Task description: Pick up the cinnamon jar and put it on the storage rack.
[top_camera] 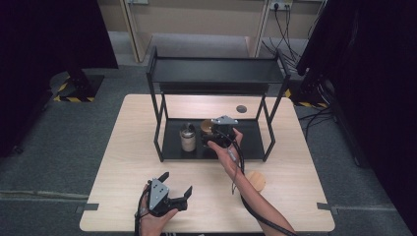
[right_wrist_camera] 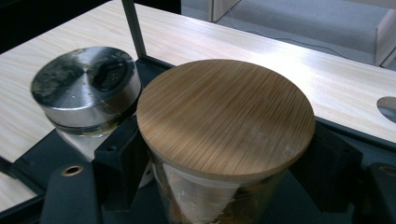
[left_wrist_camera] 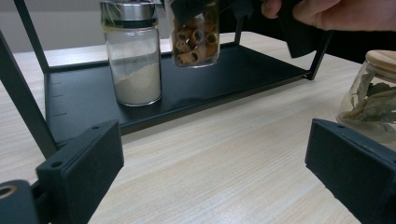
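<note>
My right gripper [top_camera: 210, 134] reaches into the lower level of a black shelf rack [top_camera: 216, 71]. It is shut on a glass jar of brown rolled sticks [left_wrist_camera: 196, 37] with a round wooden lid [right_wrist_camera: 224, 116], one black jaw on each side of the glass just under the lid. The jar stands upright, low over the bottom shelf [left_wrist_camera: 252, 65]; whether it touches the shelf I cannot tell. Close to its left stands a metal-capped jar of pale powder [top_camera: 187, 137] [right_wrist_camera: 86, 91]. My left gripper [top_camera: 177, 183] rests near the table's front edge, open, nothing between its jaws [left_wrist_camera: 215, 172].
A wooden-lidded jar of dried leaves [top_camera: 255, 181] [left_wrist_camera: 373, 98] stands on the table, right of my right forearm. The rack's upright posts [top_camera: 160, 123] and top shelf frame the bottom shelf. A round cable hole [top_camera: 241, 108] sits in the table behind the rack.
</note>
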`<action>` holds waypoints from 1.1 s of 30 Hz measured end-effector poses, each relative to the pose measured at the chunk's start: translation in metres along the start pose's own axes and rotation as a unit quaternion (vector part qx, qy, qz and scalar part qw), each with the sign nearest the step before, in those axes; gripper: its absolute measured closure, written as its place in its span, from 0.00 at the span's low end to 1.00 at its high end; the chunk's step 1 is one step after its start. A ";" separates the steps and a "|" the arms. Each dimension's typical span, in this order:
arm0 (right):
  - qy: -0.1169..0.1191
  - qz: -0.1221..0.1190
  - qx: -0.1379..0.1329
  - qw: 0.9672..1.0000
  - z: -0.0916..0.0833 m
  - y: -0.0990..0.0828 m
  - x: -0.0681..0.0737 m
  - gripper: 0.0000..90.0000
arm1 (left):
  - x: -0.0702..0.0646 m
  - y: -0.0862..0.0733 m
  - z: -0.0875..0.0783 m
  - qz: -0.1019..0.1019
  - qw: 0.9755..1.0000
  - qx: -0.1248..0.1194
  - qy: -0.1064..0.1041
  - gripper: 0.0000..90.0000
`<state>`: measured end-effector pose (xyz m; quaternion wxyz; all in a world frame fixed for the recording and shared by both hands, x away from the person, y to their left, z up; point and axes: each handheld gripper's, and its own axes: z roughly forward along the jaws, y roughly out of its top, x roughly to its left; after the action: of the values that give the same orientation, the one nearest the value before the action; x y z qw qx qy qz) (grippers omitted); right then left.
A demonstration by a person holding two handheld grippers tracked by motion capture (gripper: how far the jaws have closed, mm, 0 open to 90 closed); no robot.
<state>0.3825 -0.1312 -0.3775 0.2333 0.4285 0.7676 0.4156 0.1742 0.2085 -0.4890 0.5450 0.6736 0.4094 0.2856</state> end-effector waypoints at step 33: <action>-0.023 0.024 0.022 0.999 0.006 0.002 0.004 0.12 | 0.000 0.000 -0.001 -0.002 1.000 -0.001 0.000 0.04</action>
<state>0.3858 -0.1246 -0.3790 0.2316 0.4610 0.7604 0.3945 0.1739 0.2092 -0.4892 0.5462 0.6720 0.4109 0.2850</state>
